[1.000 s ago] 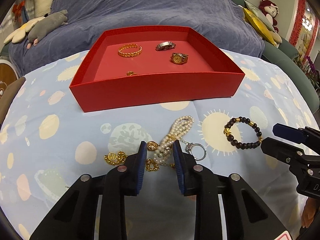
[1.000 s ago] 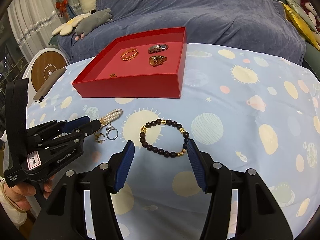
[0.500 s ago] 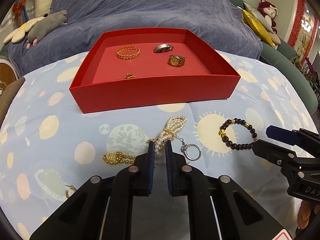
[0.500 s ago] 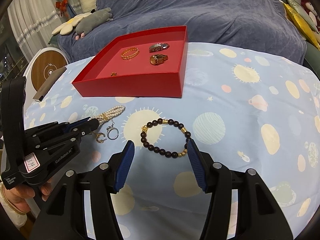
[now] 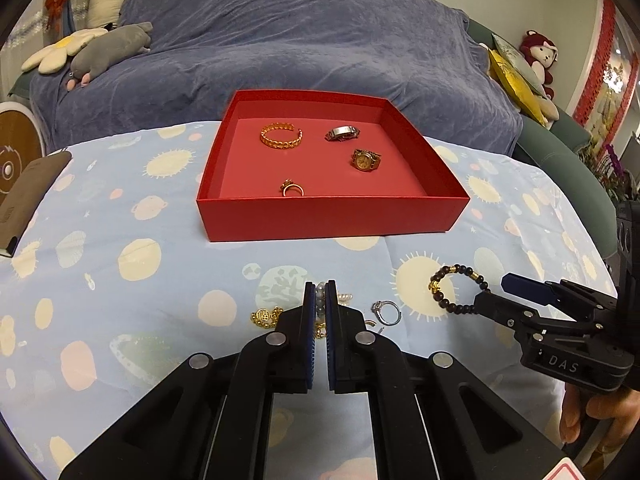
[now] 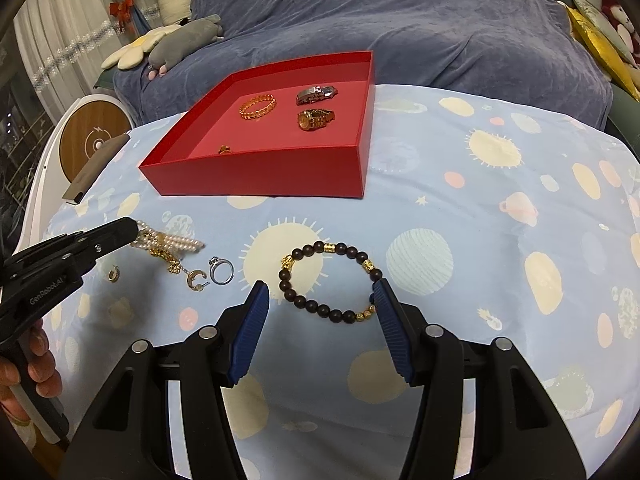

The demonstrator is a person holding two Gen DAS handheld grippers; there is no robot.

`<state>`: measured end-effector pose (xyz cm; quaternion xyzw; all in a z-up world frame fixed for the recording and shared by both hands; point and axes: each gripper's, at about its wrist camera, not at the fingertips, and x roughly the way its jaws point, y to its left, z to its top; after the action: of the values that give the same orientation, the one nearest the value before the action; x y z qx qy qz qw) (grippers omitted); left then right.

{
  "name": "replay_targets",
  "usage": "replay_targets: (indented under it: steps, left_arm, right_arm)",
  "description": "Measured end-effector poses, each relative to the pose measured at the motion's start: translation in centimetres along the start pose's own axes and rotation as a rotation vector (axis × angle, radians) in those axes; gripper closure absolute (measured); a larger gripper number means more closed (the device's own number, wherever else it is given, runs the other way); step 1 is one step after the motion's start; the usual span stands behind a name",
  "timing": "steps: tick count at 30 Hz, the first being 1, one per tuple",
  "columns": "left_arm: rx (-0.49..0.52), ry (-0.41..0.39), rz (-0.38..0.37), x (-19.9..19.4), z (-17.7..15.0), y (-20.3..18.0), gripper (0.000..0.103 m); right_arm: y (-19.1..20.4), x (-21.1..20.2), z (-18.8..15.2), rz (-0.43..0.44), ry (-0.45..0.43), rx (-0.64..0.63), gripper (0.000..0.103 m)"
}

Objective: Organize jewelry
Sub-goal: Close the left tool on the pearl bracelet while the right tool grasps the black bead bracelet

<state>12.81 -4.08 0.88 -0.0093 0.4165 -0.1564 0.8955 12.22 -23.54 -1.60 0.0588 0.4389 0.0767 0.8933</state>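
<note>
Pinching round white pearls w/ my left gripper, tilted down; right gripper hung apart over dark bead bracelet.

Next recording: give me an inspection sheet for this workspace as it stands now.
Surface: cloth printed with suns and planets.
Job's things: red box holds a gold bangle, two watches and a ring; bead bracelet, silver ring and gold charms lie outside.
Clutter: dark flat case.
Grippers: left gripper shut on pearl bracelet; right gripper open over the bead bracelet.
Cables: nothing seen.
Surroundings: covered sofa, plush toys.
</note>
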Motion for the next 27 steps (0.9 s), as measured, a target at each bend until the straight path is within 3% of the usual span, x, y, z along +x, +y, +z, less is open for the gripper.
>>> replay_targets:
  steps: [10, 19, 23, 27]
  left_arm:
    - [-0.034, -0.036, -0.006, -1.9, 0.4, 1.3, 0.100]
    - [-0.038, -0.040, -0.011, -2.5, 0.5, 1.5, 0.100]
    - [-0.038, -0.039, -0.012, -2.5, 0.5, 1.5, 0.100]
    - [-0.040, -0.039, -0.013, -2.5, 0.5, 1.5, 0.100]
  right_arm:
    - [-1.0, 1.6, 0.4, -0.040, 0.026, 0.017, 0.059]
    - [-1.3, 2.8, 0.1, -0.086, 0.046, -0.002, 0.078]
    - [-1.5, 2.9, 0.1, -0.095, 0.048, -0.004, 0.093]
    - [-1.6, 2.6, 0.2, -0.087, 0.048, 0.006, 0.095]
